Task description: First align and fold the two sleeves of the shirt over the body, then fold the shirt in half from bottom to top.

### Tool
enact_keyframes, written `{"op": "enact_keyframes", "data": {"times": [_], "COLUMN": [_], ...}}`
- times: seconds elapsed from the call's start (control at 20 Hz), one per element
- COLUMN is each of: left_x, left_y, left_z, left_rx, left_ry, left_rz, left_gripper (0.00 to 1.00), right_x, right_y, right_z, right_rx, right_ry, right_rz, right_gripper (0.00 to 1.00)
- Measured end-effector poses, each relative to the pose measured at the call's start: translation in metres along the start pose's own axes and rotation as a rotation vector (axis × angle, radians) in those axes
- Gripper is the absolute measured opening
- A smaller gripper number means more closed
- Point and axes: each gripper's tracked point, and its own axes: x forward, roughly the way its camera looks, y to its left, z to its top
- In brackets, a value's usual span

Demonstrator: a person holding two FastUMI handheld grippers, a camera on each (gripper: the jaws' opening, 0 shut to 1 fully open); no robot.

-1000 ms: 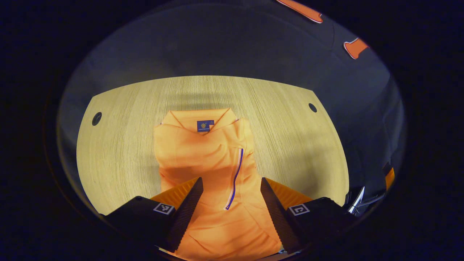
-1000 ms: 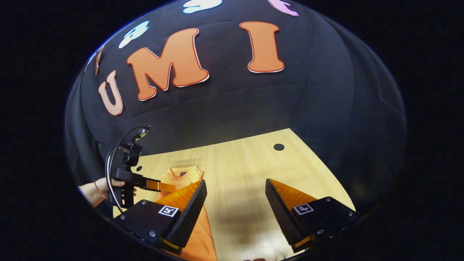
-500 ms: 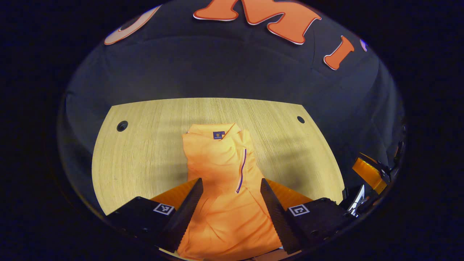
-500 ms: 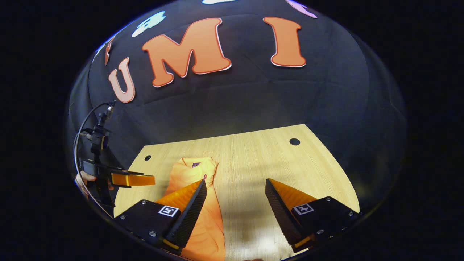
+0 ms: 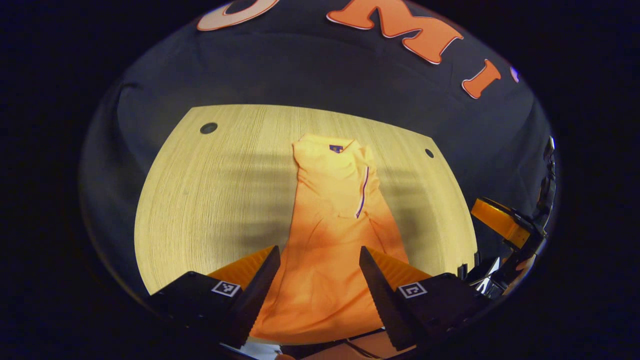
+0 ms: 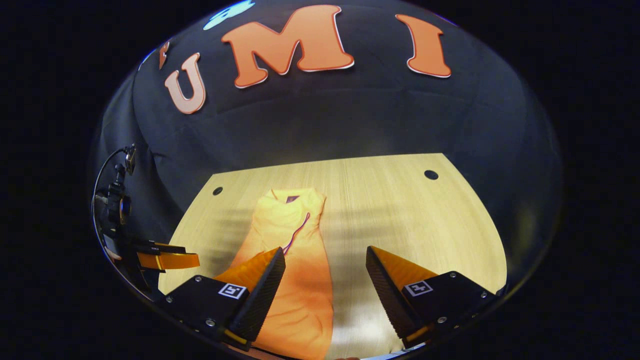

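An orange shirt (image 5: 332,220) lies lengthwise on the wooden table (image 5: 210,190), collar at the far end, sleeves folded in over the body so it forms a narrow strip. A thin dark stripe runs down its chest. My left gripper (image 5: 320,280) hovers open above the shirt's near end, holding nothing. In the right gripper view the same shirt (image 6: 295,265) lies left of centre. My right gripper (image 6: 325,280) is open over the table to the right of the shirt, with nothing between its fingers. The left gripper (image 6: 167,260) appears at the far left of that view, and the right gripper (image 5: 505,230) at the right edge of the left gripper view.
The table has two small dark holes near its far corners (image 5: 208,128) (image 5: 429,153). The booth's black cloth wall (image 6: 320,115) stands right behind the table's far edge. Bare wood lies on both sides of the shirt.
Both grippers have drawn back toward the near edge and risen. More of the shirt's length and the table now shows. Both stayed open.
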Motion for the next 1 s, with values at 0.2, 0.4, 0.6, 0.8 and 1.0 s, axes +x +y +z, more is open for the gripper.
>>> {"op": "enact_keyframes", "data": {"times": [0.2,0.4,0.6,0.8,1.0], "left_x": [-0.003,0.001,-0.004,-0.01,-0.017], "left_y": [0.02,0.03,0.045,0.056,0.062], "left_z": [-0.042,-0.091,-0.136,-0.162,-0.187], "left_rx": [-0.028,-0.051,-0.074,-0.045,-0.018], "left_ry": [0.038,0.108,0.19,0.274,0.343], "left_rz": [0.03,0.045,0.078,0.121,0.142], "left_gripper": [0.98,0.99,0.99,0.98,0.98], "right_x": [0.004,0.002,-0.009,-0.017,-0.024], "right_y": [0.016,0.023,0.033,0.041,0.04], "right_z": [-0.057,-0.119,-0.172,-0.221,-0.258], "right_rx": [-0.04,-0.05,-0.046,-0.042,-0.031], "right_ry": [0.125,0.278,0.408,0.526,0.638], "right_rz": [0.015,-0.003,-0.001,-0.004,-0.031], "right_gripper": [0.99,0.99,0.99,0.99,0.99]}}
